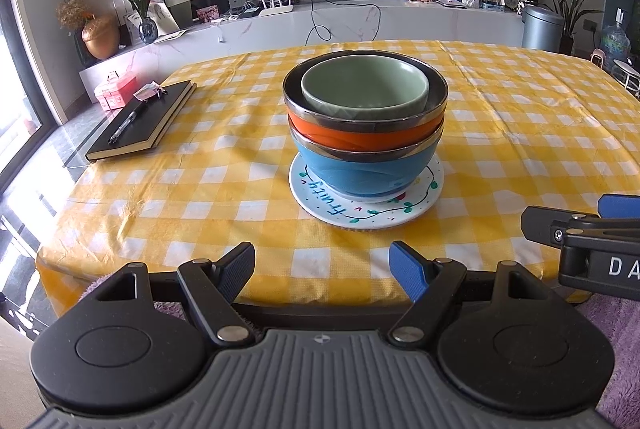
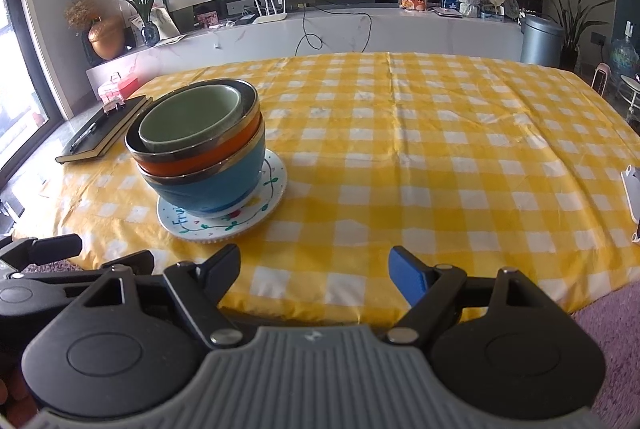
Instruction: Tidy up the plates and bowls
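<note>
3 nested bowls [image 1: 365, 133], green inside orange inside blue, sit on a plate [image 1: 366, 203] mid-table. The left gripper [image 1: 322, 275] and right gripper [image 2: 314, 275] hang near the table edge, fingers wide, empty. A careless nudge could topple the stack.

- The left gripper [image 1: 322, 271] has a grey ribbed centre plate at the bottom of the frame, flanked by two round black housings with raised discs.
- Black link arms with silver pivot screws lead to its jaws; the right pad is blue, the left one dark and ribbed.
- The right gripper [image 2: 314, 271] has the same build: grey ribbed plate, black discs, silver screws, one blue pad.
- At the right edge of the left wrist view, its black side carries white letters "DA".
</note>
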Demonstrator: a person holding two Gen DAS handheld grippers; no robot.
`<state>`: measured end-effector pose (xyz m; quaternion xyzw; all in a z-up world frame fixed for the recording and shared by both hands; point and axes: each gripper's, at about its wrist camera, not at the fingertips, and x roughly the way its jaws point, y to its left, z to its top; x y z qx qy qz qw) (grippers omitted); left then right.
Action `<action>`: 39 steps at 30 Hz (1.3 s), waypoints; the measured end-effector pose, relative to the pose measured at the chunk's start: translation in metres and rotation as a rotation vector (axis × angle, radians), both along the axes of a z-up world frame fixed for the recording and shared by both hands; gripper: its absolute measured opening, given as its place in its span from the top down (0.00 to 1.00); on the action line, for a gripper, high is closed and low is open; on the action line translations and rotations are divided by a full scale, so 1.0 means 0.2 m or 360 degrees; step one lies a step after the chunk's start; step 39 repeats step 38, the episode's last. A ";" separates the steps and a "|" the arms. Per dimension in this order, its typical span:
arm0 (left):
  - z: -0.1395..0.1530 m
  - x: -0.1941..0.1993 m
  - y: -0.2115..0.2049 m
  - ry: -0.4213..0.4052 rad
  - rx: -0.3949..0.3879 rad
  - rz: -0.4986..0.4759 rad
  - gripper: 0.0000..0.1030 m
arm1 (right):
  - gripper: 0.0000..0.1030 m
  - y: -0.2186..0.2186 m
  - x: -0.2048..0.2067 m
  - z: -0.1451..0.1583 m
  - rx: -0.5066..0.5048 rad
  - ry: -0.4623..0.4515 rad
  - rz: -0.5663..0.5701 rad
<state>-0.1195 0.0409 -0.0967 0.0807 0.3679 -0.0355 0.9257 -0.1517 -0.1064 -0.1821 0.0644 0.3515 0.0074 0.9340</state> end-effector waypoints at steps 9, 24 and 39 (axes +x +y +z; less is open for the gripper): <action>0.00 0.00 0.00 -0.0004 -0.0003 -0.0004 0.13 | 0.22 -0.01 0.00 -0.01 0.0009 0.0007 -0.0007; 0.01 -0.02 0.00 -0.0030 -0.0010 -0.0016 0.13 | 0.22 -0.01 0.01 -0.02 0.0014 0.0016 0.0000; 0.01 -0.02 -0.02 -0.0061 0.0001 -0.0041 0.13 | 0.22 -0.01 0.01 -0.02 0.0014 0.0020 -0.0002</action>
